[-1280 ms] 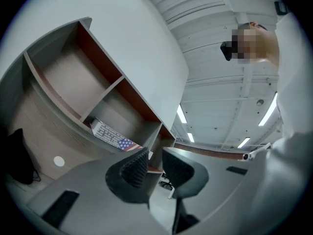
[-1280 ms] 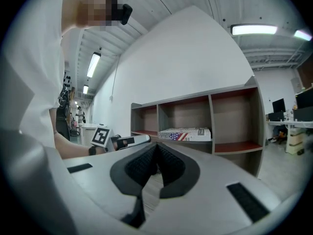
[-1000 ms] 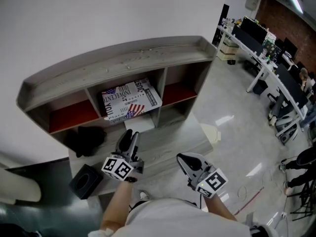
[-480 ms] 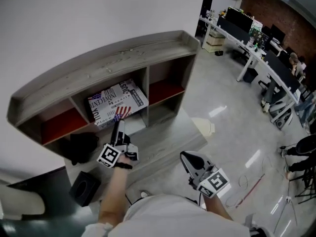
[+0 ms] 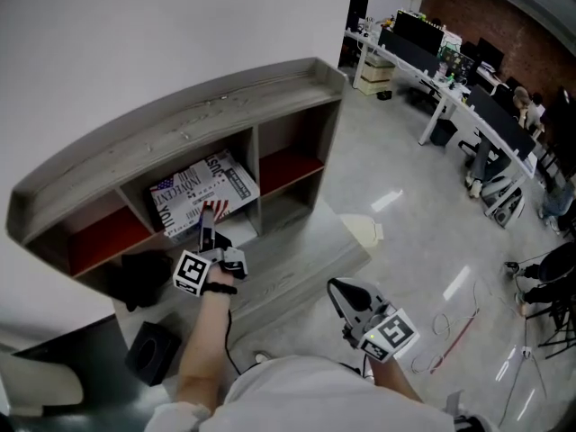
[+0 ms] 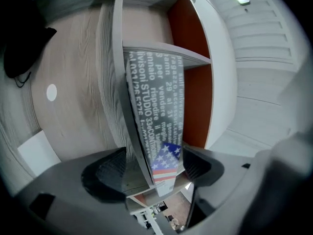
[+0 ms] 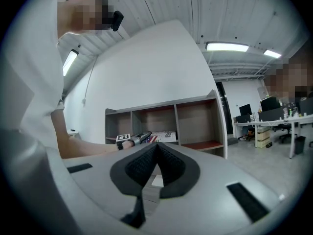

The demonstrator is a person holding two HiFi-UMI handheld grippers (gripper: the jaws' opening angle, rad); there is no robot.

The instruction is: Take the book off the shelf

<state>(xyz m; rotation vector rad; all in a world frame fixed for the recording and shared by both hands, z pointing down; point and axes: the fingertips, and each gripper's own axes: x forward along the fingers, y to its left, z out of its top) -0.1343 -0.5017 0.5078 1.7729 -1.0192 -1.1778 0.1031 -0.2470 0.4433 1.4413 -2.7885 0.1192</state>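
The book [image 5: 193, 192], white with black print and a US flag, lies tilted in the middle compartment of the grey wooden shelf [image 5: 180, 124]. My left gripper [image 5: 207, 234] reaches into that compartment at the book's front edge. In the left gripper view the book [image 6: 156, 111] stands between the jaws of the left gripper [image 6: 154, 169]. The jaws have just been opening, and both pads stand clear of the book. My right gripper [image 5: 344, 293] hangs back near my body with its pads together and nothing in them. From the right gripper [image 7: 156, 148] I see the shelf and the book [image 7: 165, 135].
A black bag [image 5: 139, 277] sits in the lower left compartment and a black box [image 5: 148, 349] on the floor beside it. A white card [image 6: 34, 151] lies on the low wooden step. Desks with monitors [image 5: 450, 61] and cables [image 5: 454, 327] are off to the right.
My left gripper has moved forward to the book, rolled onto its side and opened its jaws around the book's edge. The right gripper stays close to my body.
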